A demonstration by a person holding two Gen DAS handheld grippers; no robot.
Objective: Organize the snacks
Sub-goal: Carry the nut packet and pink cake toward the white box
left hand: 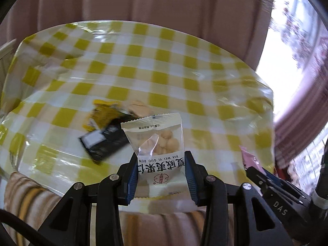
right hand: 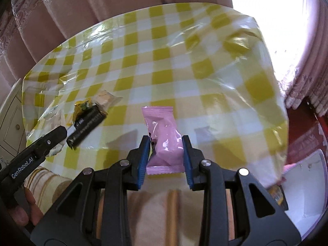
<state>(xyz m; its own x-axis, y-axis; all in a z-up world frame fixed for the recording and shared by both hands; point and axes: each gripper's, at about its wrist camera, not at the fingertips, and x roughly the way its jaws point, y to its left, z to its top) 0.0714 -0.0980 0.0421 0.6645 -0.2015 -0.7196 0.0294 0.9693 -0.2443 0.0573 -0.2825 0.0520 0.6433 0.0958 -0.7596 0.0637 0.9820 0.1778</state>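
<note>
Left gripper (left hand: 161, 173) clamped on white crinkly macadamia sachet (left hand: 157, 149); right gripper (right hand: 165, 160) clamped on pink glossy foil packet (right hand: 164, 141). Both light, slippery; grip mid-body. Black wrapper (left hand: 106, 141) at 10 o'clock.

A yellow-checked tablecloth (left hand: 143, 65) lies before pink curtains (left hand: 164, 0), near a white cabinet (right hand: 10, 119).

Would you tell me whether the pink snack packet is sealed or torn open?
Sealed, apparently: the pink packet shows intact crimped ends and a puffed body between the right gripper pads.
</note>
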